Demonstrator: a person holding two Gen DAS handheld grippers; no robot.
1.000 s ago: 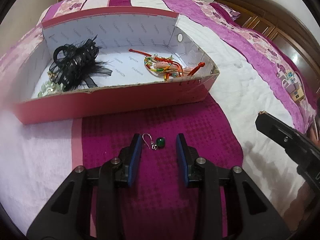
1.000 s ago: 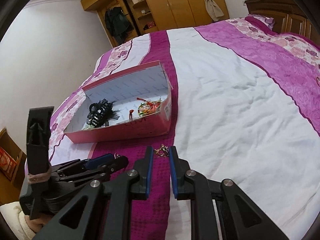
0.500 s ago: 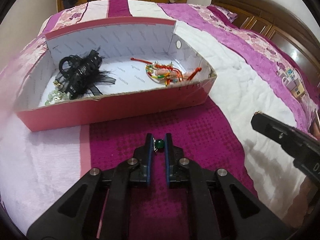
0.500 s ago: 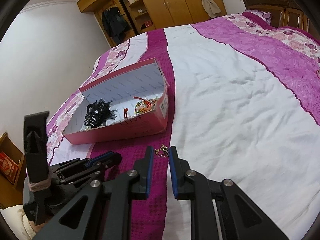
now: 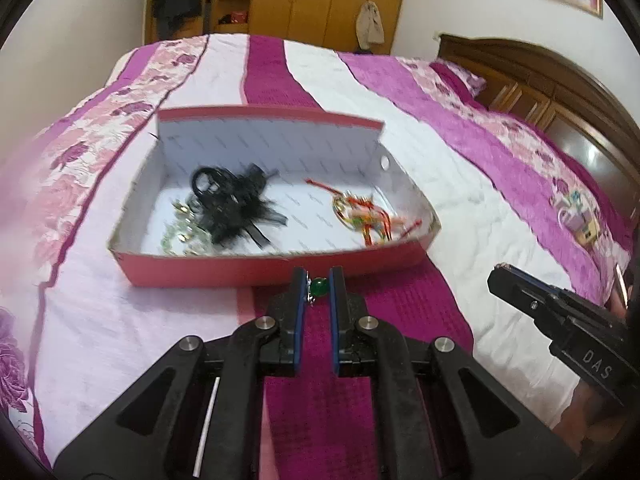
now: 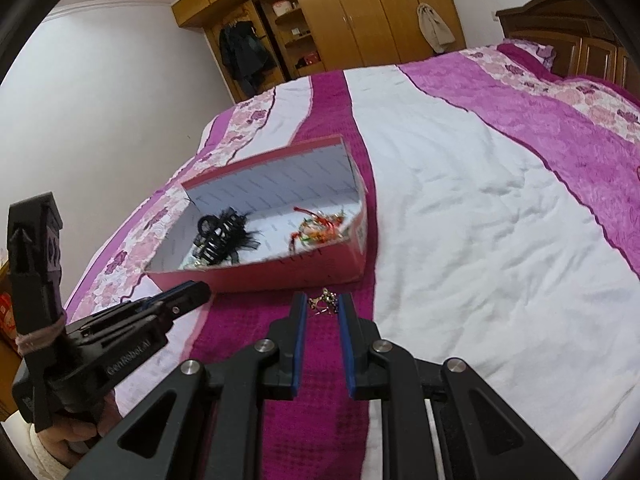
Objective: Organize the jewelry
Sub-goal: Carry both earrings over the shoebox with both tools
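The left claw [image 5: 318,286] pinches a green-bead earring [image 5: 319,286] above the bed [image 5: 460,208], just in front of the pink box [image 5: 280,270]. The right claw [image 6: 323,306] grips a small gold ornament [image 6: 324,300] near the box's front wall.

The box [image 5: 276,270] looked like matt pink cardboard lined with printed white paper. The bedspread [image 6: 460,240] was soft cloth, its magenta stripe [image 5: 312,400] waffle-textured. The earring [image 5: 319,287] had a glossy green bead on thin metal wire. The wardrobe [image 6: 360,12] showed smooth, faintly glossy wood
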